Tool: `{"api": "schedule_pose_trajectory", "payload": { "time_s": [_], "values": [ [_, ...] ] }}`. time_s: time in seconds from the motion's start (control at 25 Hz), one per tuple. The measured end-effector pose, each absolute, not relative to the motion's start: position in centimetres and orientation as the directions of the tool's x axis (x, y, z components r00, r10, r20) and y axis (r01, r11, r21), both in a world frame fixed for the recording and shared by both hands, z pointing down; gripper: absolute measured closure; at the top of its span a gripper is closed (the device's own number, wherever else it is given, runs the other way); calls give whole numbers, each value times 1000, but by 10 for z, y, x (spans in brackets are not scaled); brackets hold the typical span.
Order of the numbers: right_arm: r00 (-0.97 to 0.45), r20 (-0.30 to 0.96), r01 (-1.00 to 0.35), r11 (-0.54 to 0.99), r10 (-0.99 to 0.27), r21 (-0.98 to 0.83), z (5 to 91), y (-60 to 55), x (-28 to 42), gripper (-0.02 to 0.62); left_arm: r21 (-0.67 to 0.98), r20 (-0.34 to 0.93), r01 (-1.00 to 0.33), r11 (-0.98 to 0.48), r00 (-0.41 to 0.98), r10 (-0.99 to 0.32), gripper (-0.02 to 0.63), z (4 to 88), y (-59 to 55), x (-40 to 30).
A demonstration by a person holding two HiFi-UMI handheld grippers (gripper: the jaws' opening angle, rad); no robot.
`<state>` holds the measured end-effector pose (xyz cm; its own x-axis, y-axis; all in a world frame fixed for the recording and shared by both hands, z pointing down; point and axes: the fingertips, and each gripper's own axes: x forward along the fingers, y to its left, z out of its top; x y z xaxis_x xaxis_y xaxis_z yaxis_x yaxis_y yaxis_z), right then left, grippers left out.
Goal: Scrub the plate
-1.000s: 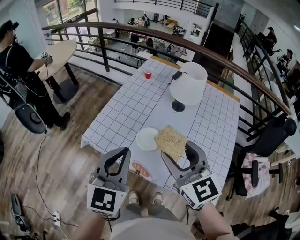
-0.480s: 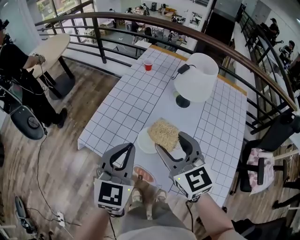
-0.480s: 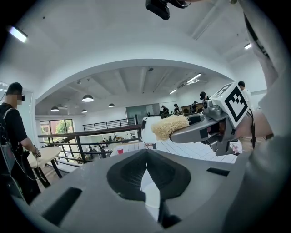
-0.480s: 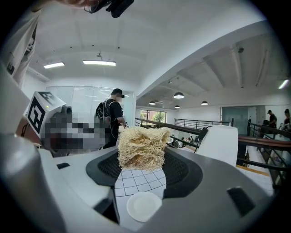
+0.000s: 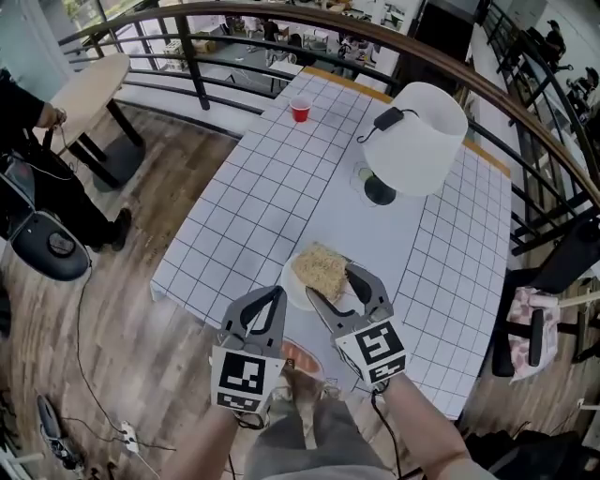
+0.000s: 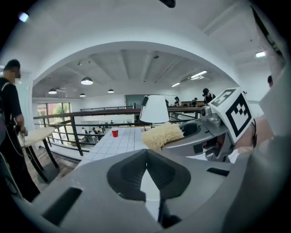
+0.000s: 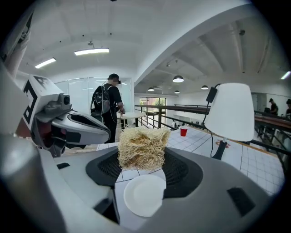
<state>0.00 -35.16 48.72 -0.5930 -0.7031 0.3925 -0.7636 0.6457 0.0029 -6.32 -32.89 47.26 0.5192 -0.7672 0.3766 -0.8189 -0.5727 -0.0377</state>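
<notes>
— What are they working on?
— A long table [image 5: 272,202] under a white cloth with a dark grid, standing on a wood floor [image 5: 122,309]. The plate [image 5: 291,287] lies close to the near edge. Farther back stands a lamp [image 5: 417,141] with a white shade, and a red cup [image 5: 300,111] sits at the far left. Past the far end runs a curved railing [image 5: 281,11], with a lower floor beyond it. A small round table [image 5: 89,89] stands off to the left.
— Do the tool views add anything?
— The right one shows a person [image 7: 109,107] with a backpack standing by that round table. It also shows the whole plate, white and bare, low between the jaws. In the head view the pad hides part of the plate. The left one shows ceiling lights [image 6: 86,81] and the right tool from the side.
— And the tools?
— The left tool [image 5: 272,298] is closed with nothing in it, its jaws meeting. It is held at the table's near edge, left of the plate. The right tool [image 5: 333,281] is clamped on a straw-coloured scrub pad [image 5: 319,265], one jaw on each side, over the plate's far part. I cannot tell whether the pad touches the plate.
</notes>
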Motion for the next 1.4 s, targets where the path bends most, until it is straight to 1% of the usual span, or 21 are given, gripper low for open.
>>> {"api": "schedule_pose_trajectory", "payload": {
  "time_s": [0.16,0.32,0.48,0.76,0.92,1.08,1.24,1.4],
  "values": [
    [-589,438,-755,656,-679,0,529,-361,-3,345,-5,414,-810,-586,532,-739,592,511,-340,-53],
    [-607,482,-720,694,-632,3,567,-359,-11,345,35,481,-817,-576,519,-707,592,558,-350,-52],
    [-590,540,-712,702,-600,2,603,-355,-13,344,61,543,-813,-578,513,-664,592,599,-350,-53],
    [-561,613,-690,723,-557,26,643,-368,-15,345,94,632,-813,-574,495,-597,592,662,-349,-51],
    [-552,651,-639,766,-521,71,657,-371,-24,345,98,666,-813,-574,482,-569,592,680,-351,-49],
    [-542,684,-622,780,-488,64,670,-369,-25,345,128,704,-797,-590,492,-512,592,693,-352,-47],
    [-530,699,-595,798,-480,96,672,-370,-25,347,132,708,-804,-580,486,-513,592,696,-353,-48],
    [-467,729,-608,780,-501,147,670,-373,-9,348,159,701,-821,-548,485,-523,592,698,-355,-50]
  ]
}}
